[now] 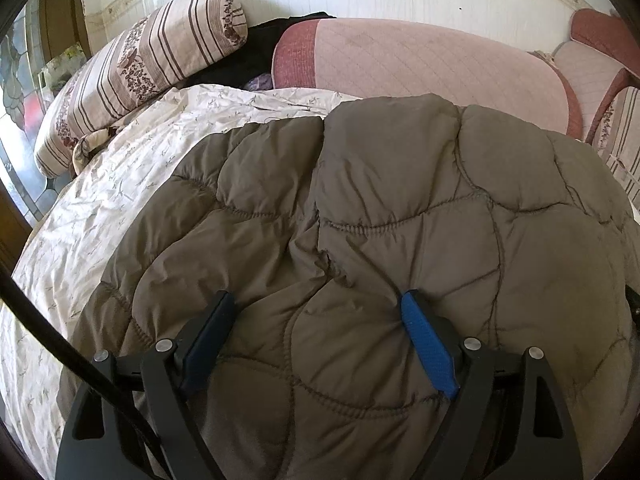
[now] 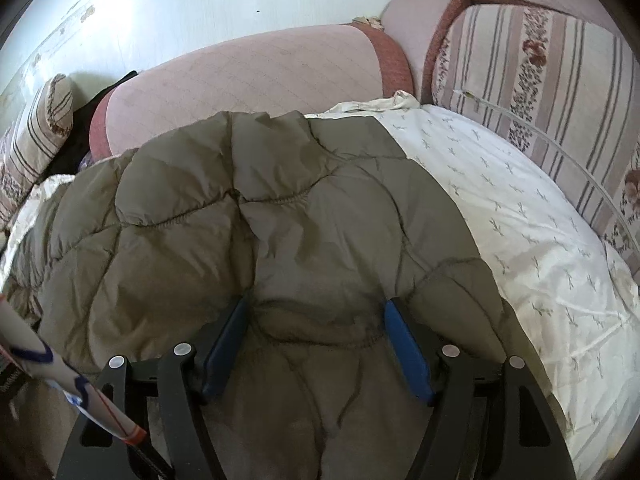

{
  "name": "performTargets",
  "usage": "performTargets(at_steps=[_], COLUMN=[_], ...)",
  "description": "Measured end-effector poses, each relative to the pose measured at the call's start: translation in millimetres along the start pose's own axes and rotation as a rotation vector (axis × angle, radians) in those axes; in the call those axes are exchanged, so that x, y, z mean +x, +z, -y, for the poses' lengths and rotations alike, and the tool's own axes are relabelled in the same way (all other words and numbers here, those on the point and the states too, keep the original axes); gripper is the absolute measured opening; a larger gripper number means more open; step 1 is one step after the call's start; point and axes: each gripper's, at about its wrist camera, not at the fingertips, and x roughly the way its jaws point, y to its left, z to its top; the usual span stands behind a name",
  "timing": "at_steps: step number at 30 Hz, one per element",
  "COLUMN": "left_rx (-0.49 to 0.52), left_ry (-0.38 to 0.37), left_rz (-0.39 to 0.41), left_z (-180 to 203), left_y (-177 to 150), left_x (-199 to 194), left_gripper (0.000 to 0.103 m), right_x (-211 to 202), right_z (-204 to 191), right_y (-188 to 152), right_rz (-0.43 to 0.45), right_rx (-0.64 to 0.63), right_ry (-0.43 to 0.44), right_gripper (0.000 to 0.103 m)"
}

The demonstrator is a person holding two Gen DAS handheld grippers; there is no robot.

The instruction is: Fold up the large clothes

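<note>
A brown quilted puffer jacket (image 1: 360,200) lies spread on the sheet-covered bed (image 1: 120,184). In the left wrist view my left gripper (image 1: 314,298) is low over the jacket's near part. Its jaws stand wide and its fingertips (image 1: 408,304) sink into the padding, which bulges up between them. In the right wrist view the jacket (image 2: 240,220) reaches to the near edge. My right gripper (image 2: 316,304) stands open over its gathered hem (image 2: 320,332), with the fabric lying between the blue pads (image 2: 400,332).
Pink cushions (image 1: 420,64) line the wall behind the bed. A striped floral bolster (image 1: 152,64) lies at the left and another (image 2: 540,80) at the right, with dark clothing (image 1: 256,52) between bolster and cushion. Bare white sheet (image 2: 520,220) shows right of the jacket. A white sleeve (image 2: 52,372) is at lower left.
</note>
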Motion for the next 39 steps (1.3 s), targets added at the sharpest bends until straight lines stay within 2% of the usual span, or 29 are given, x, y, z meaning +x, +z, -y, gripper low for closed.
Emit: performTargets(at_steps=[4,9,12,16,19,24,30,35,39], left_rx=[-0.014,-0.029,-0.051,-0.087,-0.140,-0.118,-0.134,-0.119,-0.085], left_ry=[-0.001,-0.017,-0.024,0.035,0.001,0.015,0.030,0.012,0.001], left_rz=[0.012,0.022,0.017,-0.006,-0.071,-0.069,-0.031,0.053,0.072], left_z=[-4.4,-19.5,-36.4,-60.6,-74.1,-70.0,-65.1,-55.7,-36.5], left_y=[-3.6,-10.5,-18.0,-30.4,-37.3,-39.9,-41.8,-53.6,-69.0], left_x=[-10.2,-31.3,-45.1,-52.1,-40.0,-32.2,-40.2,-74.7,-86.4], left_gripper=[0.085,0.085,0.085,0.085,0.086,0.092,0.093,0.093,0.093], right_x=[-22.4,-45.8,-53.9,-63.6,-53.9,-32.0,-45.6,-82.3,-92.1], right_z=[6.2,9.5,20.2,35.6,35.9,34.9,26.8,3.2,-17.6], right_y=[-3.7,-15.1,-18.8,-27.3,-33.7,-36.6,-36.2,-47.0,-60.3], right_rz=[0.005,0.030,0.004,-0.017,-0.066,-0.114,-0.054,0.073,0.088], right_rx=[0.030,0.018,0.072,0.143,0.132,0.105,0.066,-0.029,-0.109], right_ry=[0.034,-0.017,0.012,0.018,0.011,-0.002,-0.034,-0.034,-0.001], right_gripper=[0.076,0.076,0.076,0.076,0.076,0.081,0.081,0.081,0.081])
